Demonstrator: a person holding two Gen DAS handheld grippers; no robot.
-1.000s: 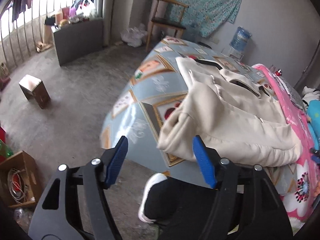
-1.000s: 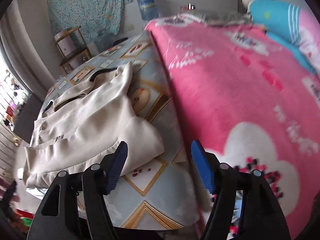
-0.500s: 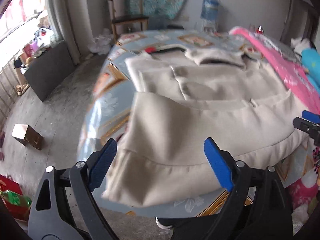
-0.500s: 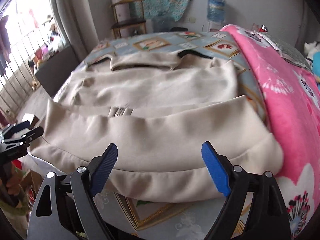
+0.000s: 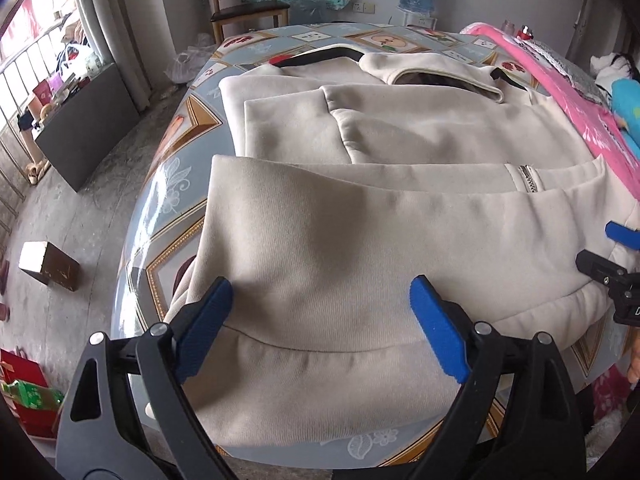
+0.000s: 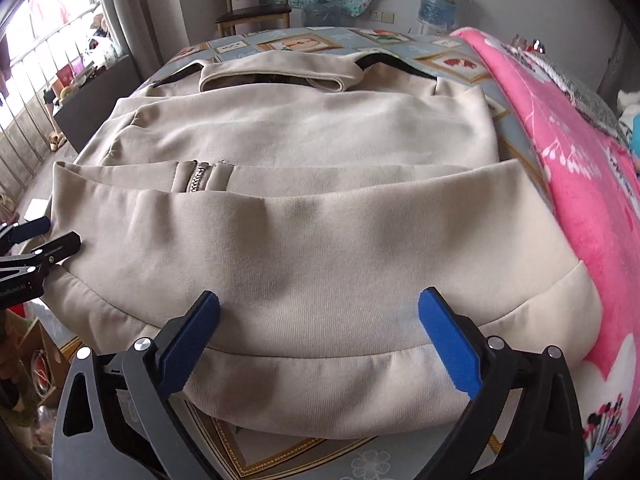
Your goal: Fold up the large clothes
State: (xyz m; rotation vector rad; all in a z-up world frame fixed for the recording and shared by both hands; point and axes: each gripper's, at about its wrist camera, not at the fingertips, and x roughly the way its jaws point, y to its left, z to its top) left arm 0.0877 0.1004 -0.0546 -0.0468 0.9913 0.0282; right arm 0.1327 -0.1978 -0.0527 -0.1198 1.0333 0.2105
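Both hand-held grippers, left (image 5: 320, 320) and right (image 6: 320, 328), spread wide over the soft beige ribbed-hem jacket (image 5: 360, 240).

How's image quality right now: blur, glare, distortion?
Left wrist: sharp, no motion blur; strong fisheye bulge, dark corners; window blown out, glare streak on the bed cover. Right wrist: also sharp, same barrel distortion; window overexposed; beige jacket evenly lit, with soft shadows near the blue fingers.

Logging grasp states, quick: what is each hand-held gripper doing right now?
Left hand-held gripper: open, empty, over the beige jacket hem.
Right hand-held gripper: open, empty, over the same hem.
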